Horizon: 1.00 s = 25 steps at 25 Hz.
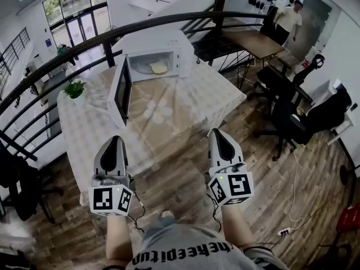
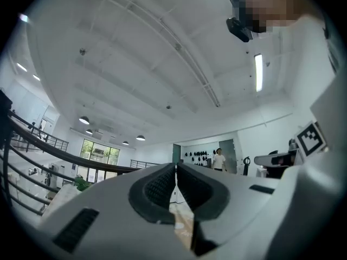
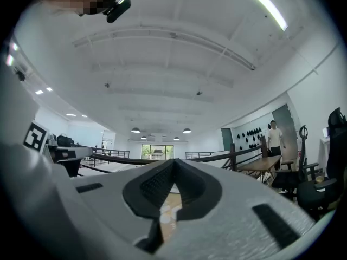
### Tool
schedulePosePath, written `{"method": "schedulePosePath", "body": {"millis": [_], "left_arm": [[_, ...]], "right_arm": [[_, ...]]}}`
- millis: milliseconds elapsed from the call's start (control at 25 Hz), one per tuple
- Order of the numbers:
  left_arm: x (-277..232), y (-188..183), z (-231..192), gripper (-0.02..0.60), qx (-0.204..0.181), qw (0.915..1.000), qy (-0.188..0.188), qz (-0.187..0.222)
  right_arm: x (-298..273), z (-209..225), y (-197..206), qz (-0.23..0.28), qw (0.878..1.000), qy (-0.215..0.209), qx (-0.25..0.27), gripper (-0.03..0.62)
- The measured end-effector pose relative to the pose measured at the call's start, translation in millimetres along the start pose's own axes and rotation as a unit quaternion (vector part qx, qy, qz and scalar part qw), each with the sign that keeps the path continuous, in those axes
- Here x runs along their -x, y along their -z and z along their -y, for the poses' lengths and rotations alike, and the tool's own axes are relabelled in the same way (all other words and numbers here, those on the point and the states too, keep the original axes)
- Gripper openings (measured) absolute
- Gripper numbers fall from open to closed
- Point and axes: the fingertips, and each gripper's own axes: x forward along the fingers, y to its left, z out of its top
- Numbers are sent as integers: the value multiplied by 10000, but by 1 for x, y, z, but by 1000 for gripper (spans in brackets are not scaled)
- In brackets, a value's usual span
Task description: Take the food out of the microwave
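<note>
A white microwave stands at the far end of the table, its door swung wide open toward me. Inside on the turntable lies a pale yellow piece of food. My left gripper and right gripper hover side by side over the near edge of the table, well short of the microwave. Both are shut with nothing between the jaws. In the left gripper view the left gripper points slightly upward at the ceiling; in the right gripper view the right gripper does the same.
The table carries a beige patterned cloth and a small green plant at its left end. A dark curved railing runs behind the table. Office chairs and a desk stand to the right, where a person stands far off.
</note>
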Motion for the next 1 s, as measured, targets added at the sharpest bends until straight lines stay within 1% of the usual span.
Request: {"method": "schedulePosePath", "body": {"millis": [280, 560, 760, 1000], "left_arm": [[-10, 2, -13, 12, -7, 9999, 128, 22], [-22, 3, -24, 12, 98, 9996, 275, 63], [-32, 11, -23, 12, 129, 9990, 435, 11], [-54, 17, -31, 12, 185, 9991, 389, 57]], "right_arm": [[-13, 1, 7, 82, 9996, 240, -98, 5], [-22, -12, 4, 74, 9997, 234, -5, 5], [-30, -12, 11, 25, 9995, 309, -91, 5], [-54, -5, 14, 61, 9996, 265, -33, 5]]}}
